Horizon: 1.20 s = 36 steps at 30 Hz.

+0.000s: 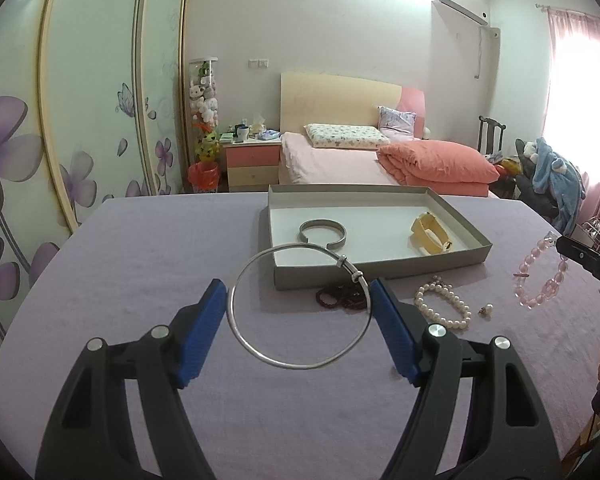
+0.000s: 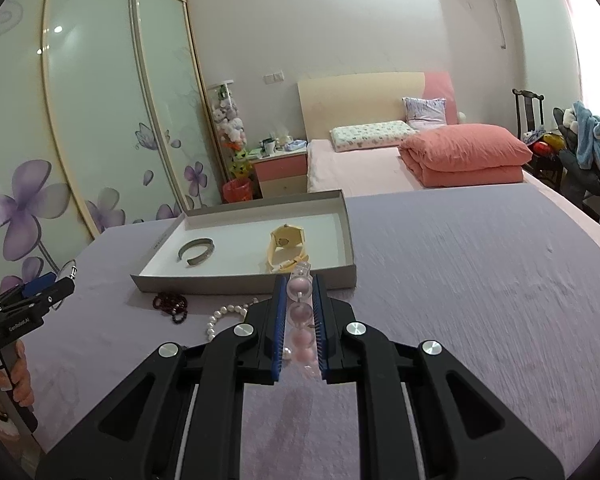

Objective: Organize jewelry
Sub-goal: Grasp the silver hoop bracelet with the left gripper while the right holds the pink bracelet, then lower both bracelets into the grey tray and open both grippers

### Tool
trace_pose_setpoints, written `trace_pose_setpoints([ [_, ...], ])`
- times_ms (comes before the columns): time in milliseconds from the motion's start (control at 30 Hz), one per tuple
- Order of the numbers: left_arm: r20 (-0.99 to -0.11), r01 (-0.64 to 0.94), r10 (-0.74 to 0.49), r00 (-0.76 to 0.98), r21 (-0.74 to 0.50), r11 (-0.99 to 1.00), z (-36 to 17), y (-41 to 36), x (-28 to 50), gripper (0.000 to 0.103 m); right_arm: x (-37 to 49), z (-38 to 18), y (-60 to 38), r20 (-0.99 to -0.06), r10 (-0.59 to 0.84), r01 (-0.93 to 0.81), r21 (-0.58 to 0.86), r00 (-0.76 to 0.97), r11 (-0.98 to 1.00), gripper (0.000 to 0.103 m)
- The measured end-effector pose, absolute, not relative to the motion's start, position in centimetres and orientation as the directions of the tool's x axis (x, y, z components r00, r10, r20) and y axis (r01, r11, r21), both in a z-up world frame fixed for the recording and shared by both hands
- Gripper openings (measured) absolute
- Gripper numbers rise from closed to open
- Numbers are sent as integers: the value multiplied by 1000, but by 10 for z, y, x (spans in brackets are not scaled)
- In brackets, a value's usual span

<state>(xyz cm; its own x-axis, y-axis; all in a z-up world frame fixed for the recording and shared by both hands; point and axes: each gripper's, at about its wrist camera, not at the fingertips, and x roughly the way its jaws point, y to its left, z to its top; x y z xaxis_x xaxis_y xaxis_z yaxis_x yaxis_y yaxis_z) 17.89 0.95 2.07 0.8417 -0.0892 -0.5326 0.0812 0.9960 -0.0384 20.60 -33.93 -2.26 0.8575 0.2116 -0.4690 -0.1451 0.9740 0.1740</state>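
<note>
My left gripper [image 1: 298, 294] is shut on a thin silver bangle [image 1: 260, 354], its blue pads pressing the ring's two sides, held above the purple cloth just before the grey tray [image 1: 380, 270]. The tray holds a grey cuff bracelet [image 1: 323, 232] and a yellow watch [image 1: 430, 234]. My right gripper [image 2: 299, 284] is shut on a pink bead bracelet [image 2: 299, 312], which hangs in the air in the left wrist view [image 1: 540, 274]. A dark red bead bracelet [image 1: 342, 296], a pearl bracelet [image 1: 444, 306] and a small earring [image 1: 486, 310] lie on the cloth.
The purple cloth [image 2: 460, 280] covers a table. Behind it stand a bed [image 1: 340, 156], a bedside cabinet [image 1: 252, 162] and sliding wardrobe doors [image 1: 80, 120]. A chair with clothes [image 1: 548, 172] stands at the right by the window.
</note>
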Motion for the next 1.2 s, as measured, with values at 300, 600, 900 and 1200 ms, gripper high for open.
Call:
trace_pose_setpoints([
  [300, -501, 72, -85, 861, -44, 996, 26, 7, 185, 72, 209, -10, -335, -425, 212, -155, 166, 880, 974, 14],
  [600, -390, 64, -76, 918, -43, 997, 53, -2, 211, 72, 241, 17, -323, -320, 220, -182, 142, 922, 973, 14],
  [900, -331, 62, -80, 940, -63, 996, 64, -19, 255, 72, 285, 13, -308, -283, 230, -197, 142, 931, 970, 14],
  [1200, -340, 53, -69, 938, -56, 997, 48, -36, 297, 72, 322, -4, -299, -289, 240, -207, 140, 927, 968, 14],
])
